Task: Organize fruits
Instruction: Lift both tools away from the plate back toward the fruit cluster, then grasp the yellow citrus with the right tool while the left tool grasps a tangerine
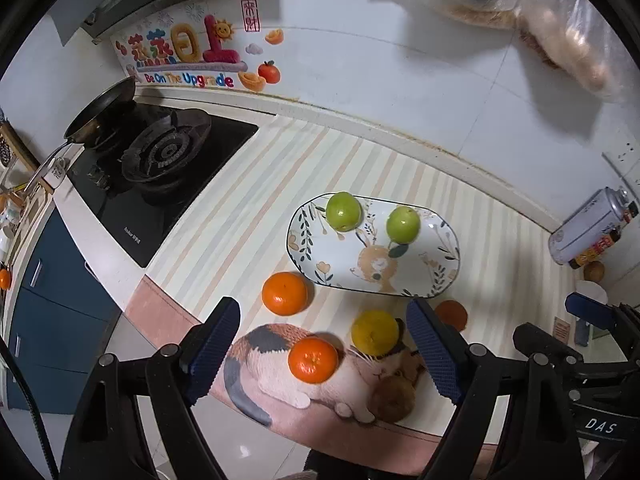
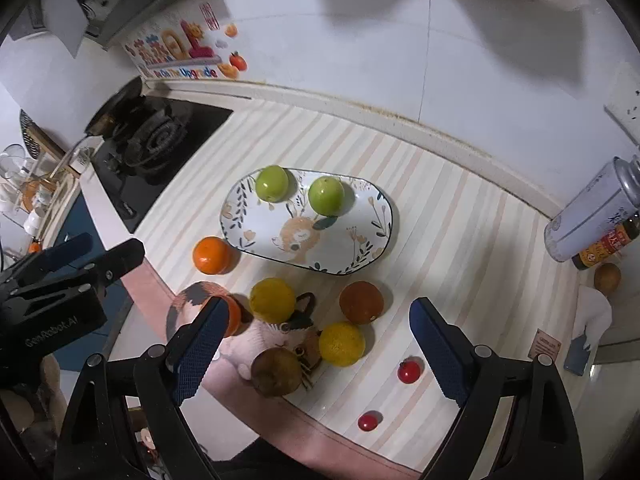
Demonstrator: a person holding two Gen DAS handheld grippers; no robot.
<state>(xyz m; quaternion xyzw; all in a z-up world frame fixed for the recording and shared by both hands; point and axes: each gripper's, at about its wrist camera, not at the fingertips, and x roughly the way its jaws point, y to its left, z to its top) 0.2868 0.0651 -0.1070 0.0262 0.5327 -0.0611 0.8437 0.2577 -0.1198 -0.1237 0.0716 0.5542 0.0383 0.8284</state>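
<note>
Sorting is partly done, by my reading: two green fruits (image 2: 272, 183) (image 2: 326, 196) sit on the far side of the plate (image 2: 372, 248), while the rest lie loose on the desk (image 2: 460, 216) near it. Both claws hover wide open and empty, the left claw (image 1: 324, 344) over an orange (image 1: 313, 359), the right claw (image 2: 316, 344) above a yellow fruit (image 2: 342, 343). Next likely means lowering onto one round, smooth fruit and closing gently so it won't roll. Two small red fruits (image 2: 409, 370) (image 2: 367, 421) lie nearest, right.
</note>
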